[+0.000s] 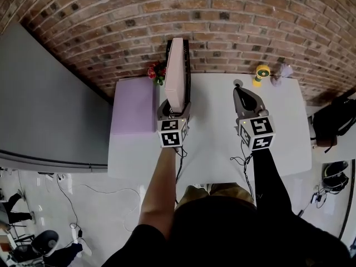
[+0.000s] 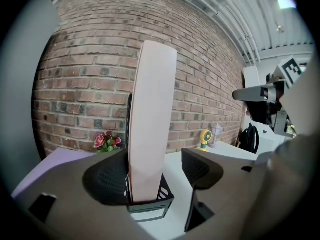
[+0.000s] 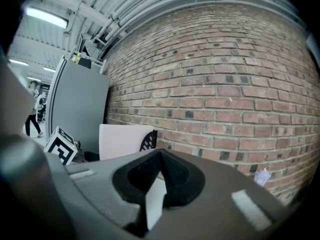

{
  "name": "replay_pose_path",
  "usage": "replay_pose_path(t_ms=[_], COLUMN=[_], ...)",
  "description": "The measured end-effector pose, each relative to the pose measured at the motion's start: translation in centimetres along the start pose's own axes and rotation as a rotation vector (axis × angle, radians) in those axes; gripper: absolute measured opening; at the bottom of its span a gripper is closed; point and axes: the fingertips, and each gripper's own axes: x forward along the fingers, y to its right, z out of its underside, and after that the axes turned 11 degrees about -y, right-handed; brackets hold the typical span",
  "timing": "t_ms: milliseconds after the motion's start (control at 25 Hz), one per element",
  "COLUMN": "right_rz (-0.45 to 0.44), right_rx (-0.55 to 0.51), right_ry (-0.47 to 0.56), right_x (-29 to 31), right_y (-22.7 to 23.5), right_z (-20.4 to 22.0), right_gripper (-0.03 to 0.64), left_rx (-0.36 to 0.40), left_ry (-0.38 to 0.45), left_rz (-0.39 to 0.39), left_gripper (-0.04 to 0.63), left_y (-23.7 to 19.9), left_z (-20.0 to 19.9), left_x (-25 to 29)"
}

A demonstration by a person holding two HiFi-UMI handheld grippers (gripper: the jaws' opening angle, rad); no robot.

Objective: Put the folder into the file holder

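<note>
A pale pink folder (image 1: pixel 177 74) stands upright in a black mesh file holder (image 1: pixel 188 71) at the back of the white table (image 1: pixel 217 143), by the brick wall. My left gripper (image 1: pixel 174 107) sits at the holder's near end, open. In the left gripper view its jaws stand wide on either side of the folder (image 2: pixel 152 119) and holder (image 2: pixel 150 206), the right pad well apart from them. My right gripper (image 1: pixel 238 87) hangs over the table to the right, shut with nothing in it. In the right gripper view (image 3: pixel 159 156) the folder (image 3: pixel 122 140) and holder (image 3: pixel 149 140) lie off to the left.
A lilac board (image 1: pixel 133 107) covers the table's left end, with small flowers (image 1: pixel 156 71) behind it. A little yellow fan (image 1: pixel 261 72) and a white trinket (image 1: pixel 283 70) stand at the back right. A grey partition (image 1: pixel 44 104) is at the left, a black bag (image 1: pixel 336 121) at the right.
</note>
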Motion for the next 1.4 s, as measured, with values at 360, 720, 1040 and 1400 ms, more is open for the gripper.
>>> replay_pose_path(t_ms=[360, 720, 1040, 1400], right_rz=[-0.04, -0.075, -0.089, -0.095], right_rx=[0.005, 0.027, 0.043, 0.04], right_ry=[0.016, 0.037, 0.075, 0.106], right_x=[-2.2, -5.7, -9.3, -12.6], right_y=[-0.5, 0.3, 1.9, 2.8], right_z=[0.3, 0.9, 1.4, 1.6], right_gripper=[-0.002, -0.002, -0.002, -0.002], left_rx=[0.009, 0.031, 0.086, 0.117], left_ry=[-0.006, 0.024, 0.129, 0.197], left_rz=[-0.044, -0.092, -0.112, -0.088], left_gripper=[0.318, 0.318, 0.324, 0.324], left_y=[0.7, 3.0, 7.1, 12.3], left_z=[0.6, -0.1, -4.0, -7.0], left_x=[-2.6, -6.8, -11.9, -17.3])
